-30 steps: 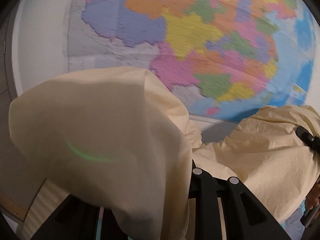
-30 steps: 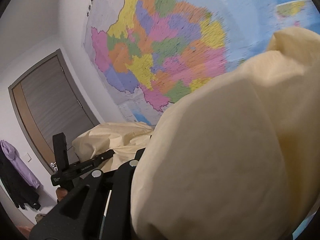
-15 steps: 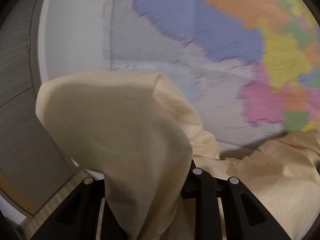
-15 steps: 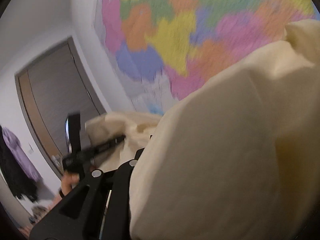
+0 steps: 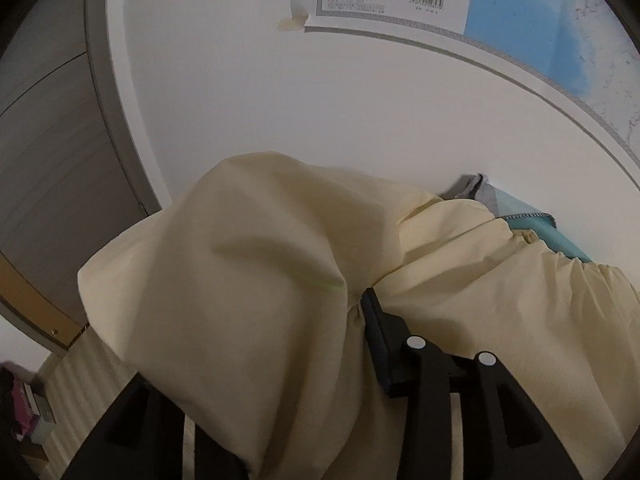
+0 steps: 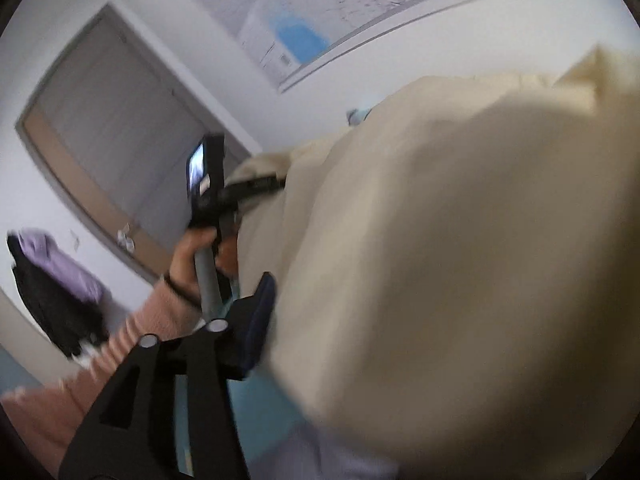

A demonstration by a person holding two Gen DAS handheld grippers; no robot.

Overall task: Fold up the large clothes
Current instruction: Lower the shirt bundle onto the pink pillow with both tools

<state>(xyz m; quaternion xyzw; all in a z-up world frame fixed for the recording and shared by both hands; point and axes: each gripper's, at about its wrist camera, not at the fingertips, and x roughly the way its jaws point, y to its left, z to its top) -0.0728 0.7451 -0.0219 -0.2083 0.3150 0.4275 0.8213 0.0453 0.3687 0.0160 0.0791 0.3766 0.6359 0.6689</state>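
Holding the cream garment [image 5: 280, 280] up in both my grippers, in front of the white wall [image 5: 248, 92].

My left gripper [image 5: 344, 320] is clamped on a bunched fold, cloth spilling over its left finger and hiding it; my right gripper [image 6: 280, 320] pinches another part, its right finger buried under a blurred mass filling that view. Only the left wrist view shows the map's [image 5: 540, 20] taped corner with a barcode, and teal fabric [image 5: 536, 228] behind the garment. Only the right wrist view shows my left hand [image 6: 192, 256] in a pink sleeve [image 6: 132, 340] on its handle, the grey door [image 6: 120, 140], and purple and black clothes [image 6: 52, 280] hanging.
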